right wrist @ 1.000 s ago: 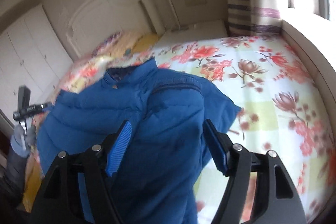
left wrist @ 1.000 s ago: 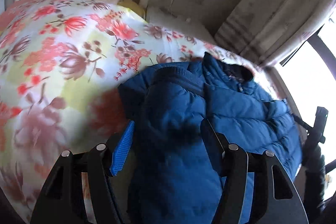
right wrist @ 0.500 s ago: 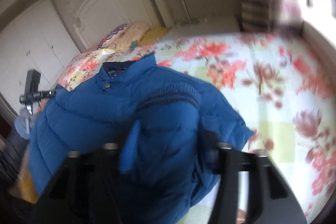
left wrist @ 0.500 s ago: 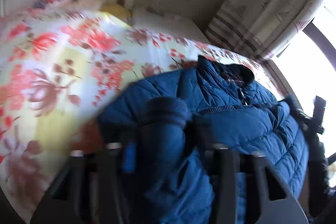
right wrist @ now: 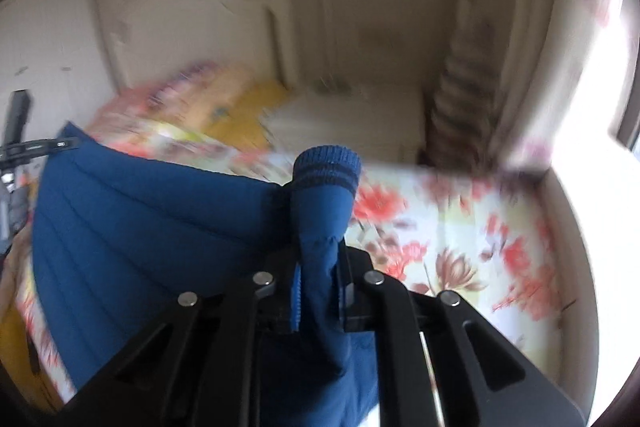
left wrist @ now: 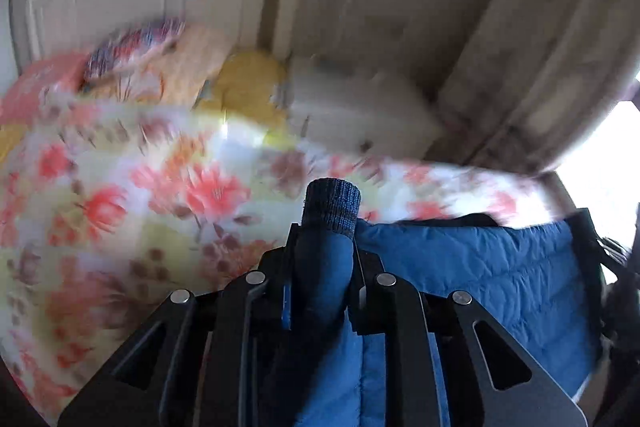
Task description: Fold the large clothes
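Observation:
A blue quilted jacket (left wrist: 500, 275) hangs lifted above the floral bed; it also shows in the right wrist view (right wrist: 140, 227). My left gripper (left wrist: 320, 259) is shut on one sleeve, whose dark ribbed cuff (left wrist: 332, 203) sticks out past the fingertips. My right gripper (right wrist: 318, 255) is shut on the other sleeve, with its striped ribbed cuff (right wrist: 326, 167) poking out above the jaws. The jacket body hangs between the two grippers. Both views are motion-blurred.
The bed has a floral sheet (left wrist: 140, 195) with pillows (left wrist: 160, 67) at the white headboard (right wrist: 180, 27). A white nightstand (right wrist: 352, 123) and striped curtain (right wrist: 460, 99) stand beside a bright window (right wrist: 600, 75). The other gripper's black frame (right wrist: 20, 143) shows at far left.
Both grippers closed on the jacket's sleeves, one each, and lifted them up off the bed; the jacket body now hangs below instead of lying flat.

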A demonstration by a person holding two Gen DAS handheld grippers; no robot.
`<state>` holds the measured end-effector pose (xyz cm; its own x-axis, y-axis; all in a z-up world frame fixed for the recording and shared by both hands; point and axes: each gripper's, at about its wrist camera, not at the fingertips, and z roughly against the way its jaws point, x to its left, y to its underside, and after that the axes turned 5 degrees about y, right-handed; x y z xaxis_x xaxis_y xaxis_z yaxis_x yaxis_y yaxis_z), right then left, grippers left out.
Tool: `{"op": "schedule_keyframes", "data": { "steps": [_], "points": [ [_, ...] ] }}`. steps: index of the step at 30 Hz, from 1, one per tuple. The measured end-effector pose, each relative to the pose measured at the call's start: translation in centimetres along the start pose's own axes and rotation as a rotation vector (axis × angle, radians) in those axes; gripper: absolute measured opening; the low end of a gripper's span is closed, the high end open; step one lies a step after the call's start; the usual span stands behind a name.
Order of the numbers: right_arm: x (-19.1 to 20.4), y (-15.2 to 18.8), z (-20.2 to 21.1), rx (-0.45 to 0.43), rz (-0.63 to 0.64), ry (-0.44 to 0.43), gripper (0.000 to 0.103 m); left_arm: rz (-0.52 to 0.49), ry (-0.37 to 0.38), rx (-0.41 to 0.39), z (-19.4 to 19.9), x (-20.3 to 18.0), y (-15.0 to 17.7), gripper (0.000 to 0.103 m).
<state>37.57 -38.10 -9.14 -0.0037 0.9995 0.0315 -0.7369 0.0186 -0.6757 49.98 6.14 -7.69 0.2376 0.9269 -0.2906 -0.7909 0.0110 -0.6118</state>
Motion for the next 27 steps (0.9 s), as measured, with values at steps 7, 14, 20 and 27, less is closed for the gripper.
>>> {"op": "schedule_keyframes", "data": {
  "steps": [7, 14, 20, 27],
  "points": [
    [-3.2, 4.2, -5.7, 0.077, -0.199, -0.035, 0.046, -0.034, -0.238, 0.029, -6.6, -0.1, 3.4, 0.053],
    [-0.6, 1.0, 2.5, -0.078, -0.103, 0.072, 0.066, -0.067, -0.353, -0.321, 1.9, -3.6, 2.8, 0.09],
    [10.0, -1.6, 1.9, -0.124, 0.094, 0.023, 0.068, -0.262, -0.219, -0.157, -1.3, -13.3, 1.8, 0.09],
    [15.2, -0.9, -6.4, 0.048, 0.2, 0.029, 0.048, -0.278, -0.264, 0.035, -9.7, -13.0, 3.6, 0.09]
  ]
}}
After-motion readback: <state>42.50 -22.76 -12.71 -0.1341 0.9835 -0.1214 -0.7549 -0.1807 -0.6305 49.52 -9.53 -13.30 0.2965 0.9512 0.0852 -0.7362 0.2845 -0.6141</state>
